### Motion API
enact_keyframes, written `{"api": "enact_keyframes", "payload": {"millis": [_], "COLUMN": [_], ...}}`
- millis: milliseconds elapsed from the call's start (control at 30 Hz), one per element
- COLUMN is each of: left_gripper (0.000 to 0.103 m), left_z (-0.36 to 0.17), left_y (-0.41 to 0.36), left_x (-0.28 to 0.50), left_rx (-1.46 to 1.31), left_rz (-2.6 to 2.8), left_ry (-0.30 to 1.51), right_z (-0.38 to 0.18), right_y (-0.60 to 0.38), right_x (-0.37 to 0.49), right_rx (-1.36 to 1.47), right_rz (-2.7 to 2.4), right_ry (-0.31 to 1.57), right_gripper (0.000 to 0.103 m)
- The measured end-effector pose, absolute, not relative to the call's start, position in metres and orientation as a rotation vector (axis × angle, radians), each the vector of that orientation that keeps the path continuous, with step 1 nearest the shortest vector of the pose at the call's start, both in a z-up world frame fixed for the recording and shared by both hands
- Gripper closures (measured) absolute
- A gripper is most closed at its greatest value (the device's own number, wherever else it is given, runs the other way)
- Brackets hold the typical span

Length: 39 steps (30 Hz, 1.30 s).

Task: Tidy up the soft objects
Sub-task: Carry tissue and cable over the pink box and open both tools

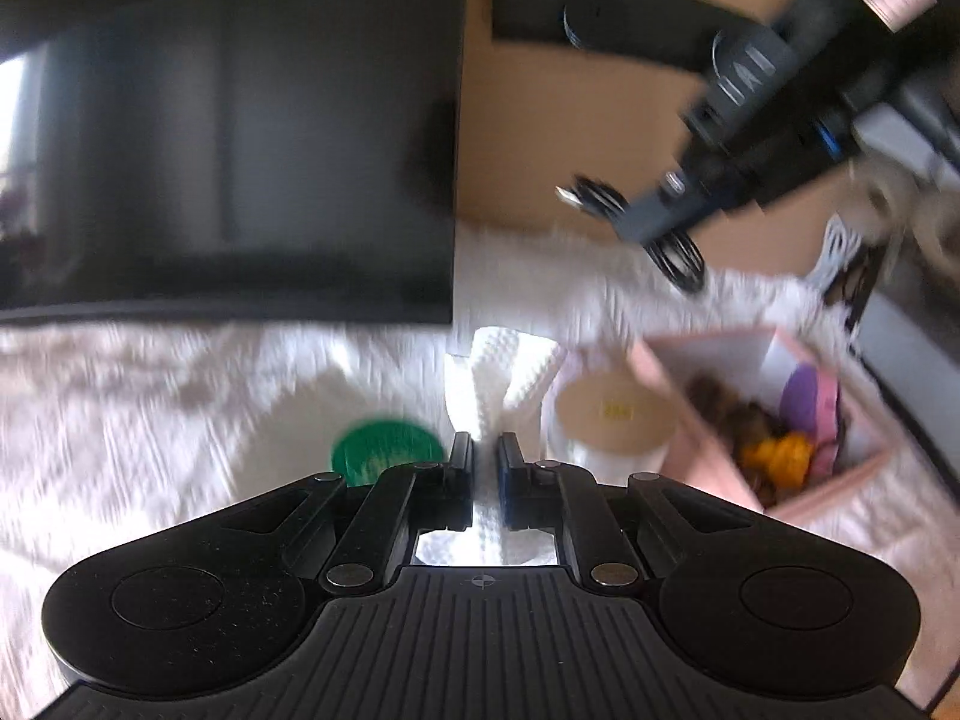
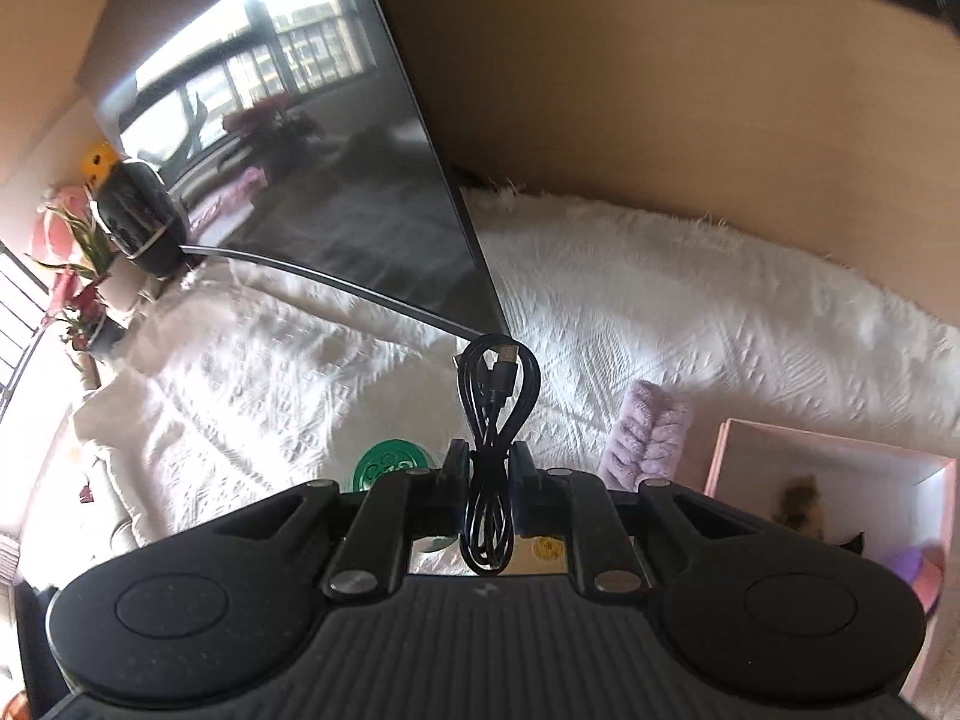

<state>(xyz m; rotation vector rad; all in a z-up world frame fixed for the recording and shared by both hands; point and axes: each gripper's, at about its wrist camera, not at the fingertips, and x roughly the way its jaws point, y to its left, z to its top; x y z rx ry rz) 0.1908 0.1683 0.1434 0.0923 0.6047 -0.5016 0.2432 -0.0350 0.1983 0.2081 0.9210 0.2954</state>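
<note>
My left gripper point(image 1: 486, 450) is shut on a white embossed paper towel point(image 1: 498, 378), which sticks up from between the pads above the white bedspread point(image 1: 180, 408). My right gripper point(image 2: 489, 462) is shut on a coiled black USB cable point(image 2: 498, 384), whose loops stand above and hang below the pads. In the left wrist view the right gripper point(image 1: 645, 222) hangs at the upper right with the cable point(image 1: 681, 258) in it, above the pink box point(image 1: 702, 450). The box holds brown, orange and purple soft toys point(image 1: 774, 444). A fluffy lilac item point(image 2: 645, 438) lies beside the pink box point(image 2: 738, 450).
A large dark screen point(image 1: 240, 150) stands on the bedspread against a tan wall point(image 2: 720, 138). A green round lid point(image 1: 384, 450) and a white tub with a beige lid point(image 1: 612, 414) sit near the box. A black rounded object point(image 2: 141, 222) and potted plants point(image 2: 78, 300) are far left.
</note>
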Motion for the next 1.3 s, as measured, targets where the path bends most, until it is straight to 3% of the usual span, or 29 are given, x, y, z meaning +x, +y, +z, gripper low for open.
{"api": "enact_keyframes", "payload": {"millis": [300, 500, 900, 1300], "left_gripper": [0.093, 0.093, 0.092, 0.091], "left_z": [0.186, 0.192, 0.137, 0.098], "left_y": [0.142, 0.085, -0.021, -0.063], "left_x": [0.222, 0.230, 0.238, 0.256], "left_rx": [-0.048, -0.062, 0.072, 0.260], "left_rz": [-0.627, -0.804, -0.902, -0.872], "left_ry": [0.605, 0.665, 0.820, 0.865], "right_z": [0.224, 0.221, 0.147, 0.085], "right_y": [-0.088, -0.141, -0.218, -0.235], "right_x": [0.188, 0.155, 0.125, 0.175], "right_rx": [0.220, 0.227, 0.351, 0.340], "right_rz": [0.236, 0.102, -0.094, -0.120], "right_ry": [0.814, 0.784, 0.773, 0.879], "right_gripper": [0.090, 0.090, 0.090, 0.090]}}
